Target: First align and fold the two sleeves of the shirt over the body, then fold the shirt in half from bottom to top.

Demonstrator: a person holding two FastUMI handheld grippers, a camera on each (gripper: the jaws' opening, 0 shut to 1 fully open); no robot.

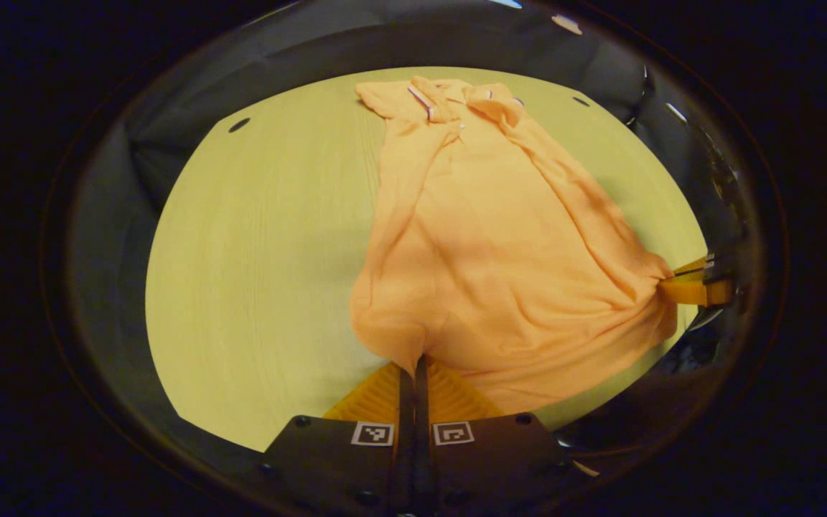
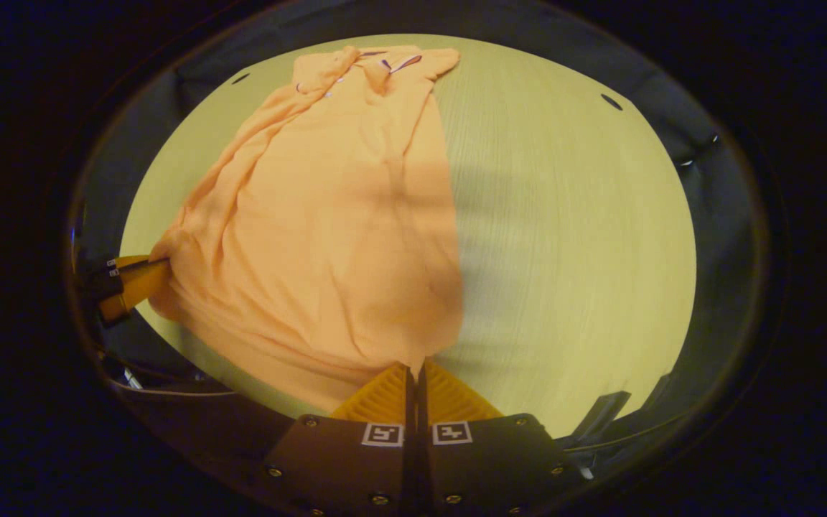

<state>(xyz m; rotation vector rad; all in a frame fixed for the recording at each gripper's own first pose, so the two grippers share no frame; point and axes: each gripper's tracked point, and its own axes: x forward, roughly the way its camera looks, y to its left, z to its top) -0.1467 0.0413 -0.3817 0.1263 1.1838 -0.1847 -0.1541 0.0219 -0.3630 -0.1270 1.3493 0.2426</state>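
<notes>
While both bottom corners are being pinched, the orange shirt (image 1: 485, 237) is lying lengthwise on the pale wood tabletop (image 1: 263, 266), collar at the far end, hem at the near edge and lifting off the surface. Sleeves are looking already folded in over the body, since the shape is narrowing to a long strip with no sleeve sticking out, so I am judging this as the start of the bottom-to-top fold.

Left hand-held gripper (image 1: 413, 370) is clenching on 1 hem corner; its 2 fingers are pressing together with fabric bunching up between them. Right hand-held gripper (image 2: 413, 370) is doing the same on the other hem corner, cloth pulling into a point at its tips. Holding both corners at once is keeping the hem taut and level, which should let the lower half carry up toward the collar (image 1: 456, 97) without twisting.

Left gripper view is showing bare tabletop to the left of the shirt and the other gripper at the far right edge, cloth gathering tight into it. Right gripper view is giving the mirror: bare tabletop on the right, the other gripper at the left edge, plus a clearer look at the sagging hem between the 2 grips. Diagonal creases are running from each grip toward the collar, so tension is looking uneven; risk is a skewed fold.
</notes>
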